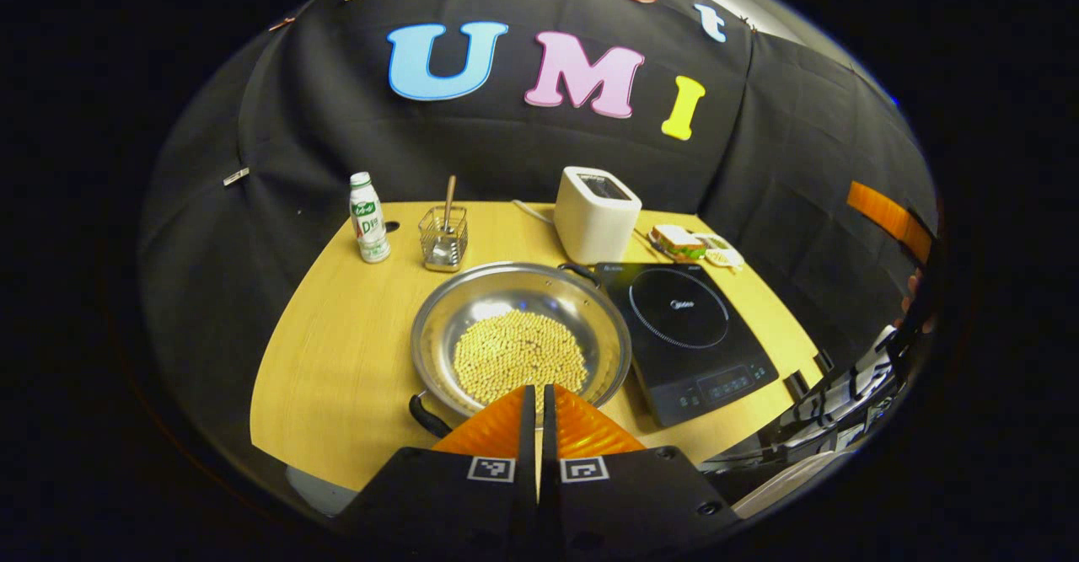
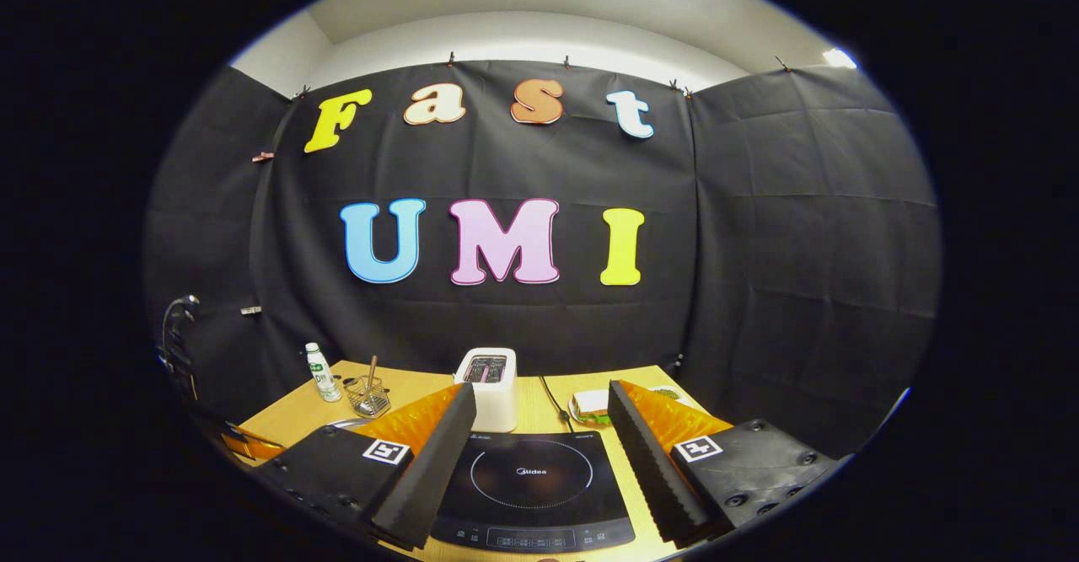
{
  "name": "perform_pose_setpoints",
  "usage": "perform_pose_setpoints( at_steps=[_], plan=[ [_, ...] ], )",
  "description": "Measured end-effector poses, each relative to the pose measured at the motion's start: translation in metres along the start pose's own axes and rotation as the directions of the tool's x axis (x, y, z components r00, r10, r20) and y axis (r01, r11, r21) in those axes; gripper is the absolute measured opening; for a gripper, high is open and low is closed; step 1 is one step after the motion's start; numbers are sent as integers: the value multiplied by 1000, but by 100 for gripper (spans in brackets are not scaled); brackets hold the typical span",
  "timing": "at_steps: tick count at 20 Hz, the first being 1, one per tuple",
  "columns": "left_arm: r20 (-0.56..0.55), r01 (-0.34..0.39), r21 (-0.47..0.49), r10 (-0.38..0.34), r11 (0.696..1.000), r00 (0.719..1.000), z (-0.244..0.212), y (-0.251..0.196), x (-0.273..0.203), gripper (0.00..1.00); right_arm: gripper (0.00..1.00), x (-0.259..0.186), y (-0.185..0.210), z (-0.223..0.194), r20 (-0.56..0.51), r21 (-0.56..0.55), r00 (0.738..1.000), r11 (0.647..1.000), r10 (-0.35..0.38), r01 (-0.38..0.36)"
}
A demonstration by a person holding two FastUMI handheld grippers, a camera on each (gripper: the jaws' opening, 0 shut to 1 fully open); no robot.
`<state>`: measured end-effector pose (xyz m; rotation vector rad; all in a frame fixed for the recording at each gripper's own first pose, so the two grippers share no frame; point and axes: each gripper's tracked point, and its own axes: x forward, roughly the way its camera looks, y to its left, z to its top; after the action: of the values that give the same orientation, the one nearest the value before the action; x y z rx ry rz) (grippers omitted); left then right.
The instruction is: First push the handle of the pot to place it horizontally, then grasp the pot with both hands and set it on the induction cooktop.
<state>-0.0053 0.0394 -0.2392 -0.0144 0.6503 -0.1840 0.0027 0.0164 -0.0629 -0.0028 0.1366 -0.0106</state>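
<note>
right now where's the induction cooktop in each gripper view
Left gripper view: the induction cooktop lies right of centre on the table, beside the pot of beans.
Right gripper view: the cooktop sits bottom centre, framed between the right gripper's spread fingers.
Shared landmark: the white toaster stands just behind the cooktop.

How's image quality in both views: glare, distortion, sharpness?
Left gripper view: sharp at centre, strong fisheye bend at the table edges, soft glare on the pot rim and the induction cooktop; left gripper shut. Right gripper view: a bright ceiling light clips at the top, the cooktop glass shows faint sheen, right gripper open, its near fingers slightly soft.
</note>
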Motion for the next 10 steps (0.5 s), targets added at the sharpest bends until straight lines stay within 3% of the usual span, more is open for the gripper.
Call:
perform_pose_setpoints(
  at_steps=[6, 10],
  plan=[
    [-116, 8, 59, -1, 998, 993, -54, 17, 13, 6, 98, -4, -2, -4, -15, 41, 1000, 999, -20, 20],
    [-192, 69, 27, -63, 997, 979, -85, 13, 23, 5, 98, -8, -8, -11, -30, 28, 999, 999, -37, 38]
  ],
)
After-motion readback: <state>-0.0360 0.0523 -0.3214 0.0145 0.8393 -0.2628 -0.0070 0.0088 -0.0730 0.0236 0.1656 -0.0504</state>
